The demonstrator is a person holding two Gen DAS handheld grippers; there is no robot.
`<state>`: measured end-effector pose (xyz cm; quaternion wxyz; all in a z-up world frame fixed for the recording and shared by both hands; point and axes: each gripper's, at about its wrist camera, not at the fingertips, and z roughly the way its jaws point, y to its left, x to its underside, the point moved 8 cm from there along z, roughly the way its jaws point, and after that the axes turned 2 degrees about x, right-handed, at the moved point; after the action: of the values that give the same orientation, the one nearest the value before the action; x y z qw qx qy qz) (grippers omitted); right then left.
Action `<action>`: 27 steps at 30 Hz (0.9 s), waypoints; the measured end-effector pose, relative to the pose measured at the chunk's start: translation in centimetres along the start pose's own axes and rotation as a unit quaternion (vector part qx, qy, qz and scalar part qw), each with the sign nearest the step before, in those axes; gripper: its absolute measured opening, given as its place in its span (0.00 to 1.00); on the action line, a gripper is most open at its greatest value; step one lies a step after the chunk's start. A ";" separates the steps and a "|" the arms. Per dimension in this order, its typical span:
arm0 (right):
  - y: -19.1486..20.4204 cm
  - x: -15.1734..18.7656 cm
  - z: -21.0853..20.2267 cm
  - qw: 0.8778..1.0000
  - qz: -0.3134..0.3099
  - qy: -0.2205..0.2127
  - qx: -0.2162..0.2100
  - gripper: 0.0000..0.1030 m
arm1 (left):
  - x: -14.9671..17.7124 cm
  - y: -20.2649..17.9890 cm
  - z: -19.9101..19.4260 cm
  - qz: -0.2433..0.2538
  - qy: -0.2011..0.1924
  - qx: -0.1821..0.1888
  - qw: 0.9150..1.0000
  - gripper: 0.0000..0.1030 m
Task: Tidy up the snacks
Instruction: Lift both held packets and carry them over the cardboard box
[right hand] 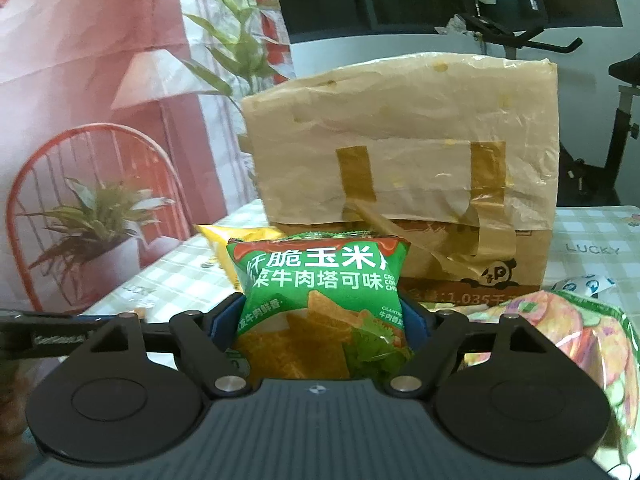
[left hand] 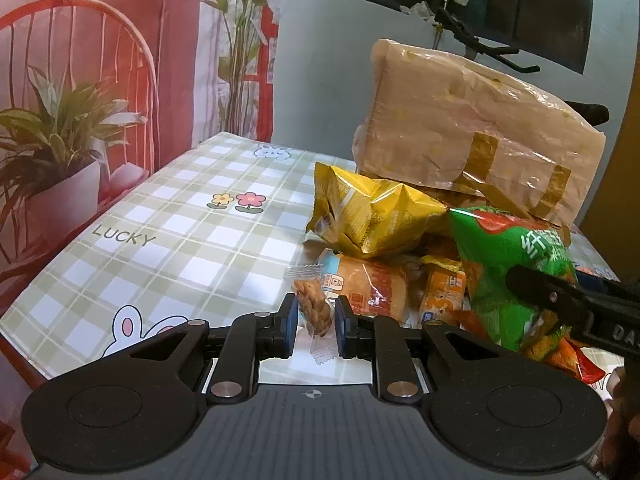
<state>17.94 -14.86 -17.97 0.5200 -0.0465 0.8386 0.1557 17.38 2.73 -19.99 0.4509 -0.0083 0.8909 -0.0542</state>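
My left gripper (left hand: 316, 316) is shut on a small clear-wrapped twisted biscuit (left hand: 314, 304), held just above the checked tablecloth (left hand: 180, 220). In the right wrist view a green corn-chip bag (right hand: 320, 280) stands upright between the blue pads of my right gripper (right hand: 320, 316), which press on its two sides. The left wrist view shows the same green bag (left hand: 508, 256) with a black finger (left hand: 560, 296) of the right gripper against it. A yellow chip bag (left hand: 368, 212) lies on the pile behind.
A big tan plastic-wrapped box (right hand: 400, 140) with taped handles stands at the back. Wrapped bread (left hand: 368, 284) and orange packets (left hand: 444, 292) lie in the pile. A pale vegetable-print bag (right hand: 592, 340) lies at the right. A printed backdrop hangs behind the table's left edge.
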 end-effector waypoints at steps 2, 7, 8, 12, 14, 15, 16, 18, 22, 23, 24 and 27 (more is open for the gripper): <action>0.4 0.1 -0.4 1.000 0.001 -0.001 -0.012 0.78 | -0.1 -0.1 -0.2 0.002 -0.002 -0.001 1.000 0.20; 1.3 0.1 -1.1 0.999 0.006 -0.003 -0.044 0.77 | -0.2 -0.2 -0.7 0.005 -0.008 -0.003 1.000 0.20; 1.5 0.1 -1.2 0.999 0.006 -0.004 -0.051 0.77 | -0.2 -0.2 -0.8 0.006 -0.009 -0.004 1.000 0.20; 2.3 0.0 -1.9 0.998 -0.004 -0.013 -0.061 0.77 | -0.3 -0.1 -1.2 0.005 -0.015 -0.006 1.000 0.20; 2.6 -0.4 -2.4 0.998 -0.012 -0.024 -0.063 0.77 | -0.4 -0.1 -1.4 0.005 -0.018 -0.005 1.000 0.20; 2.7 -0.5 -2.5 0.997 -0.016 -0.029 -0.064 0.77 | -0.4 -0.2 -1.6 0.005 -0.020 -0.002 1.000 0.20; 2.8 -0.6 -2.8 0.997 -0.019 -0.035 -0.064 0.77 | -0.5 -0.4 -1.7 0.005 -0.023 0.002 1.000 0.20; 2.9 -1.1 -3.2 0.997 -0.022 -0.048 -0.062 0.77 | -0.7 -0.6 -2.1 0.007 -0.032 0.007 0.999 0.20; 2.6 -2.6 -4.7 0.995 -0.035 -0.087 -0.047 0.77 | -2.0 -0.6 -3.1 0.001 -0.050 0.014 0.999 0.20; 2.5 -3.1 -5.2 0.993 -0.038 -0.099 -0.042 0.77 | -2.6 -0.6 -3.4 0.000 -0.059 0.018 0.998 0.20; 2.3 -3.7 -5.8 0.992 -0.040 -0.111 -0.038 0.77 | -3.1 -0.7 -3.7 0.001 -0.067 0.021 0.998 0.20; 1.6 -5.3 -7.3 0.988 -0.045 -0.146 -0.023 0.77 | -4.9 -1.4 -4.5 0.014 -0.092 0.027 0.995 0.20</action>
<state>13.72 -16.06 -9.98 0.6419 -0.0731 0.7471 0.1561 16.64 2.06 -13.31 0.5321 0.0116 0.8436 -0.0713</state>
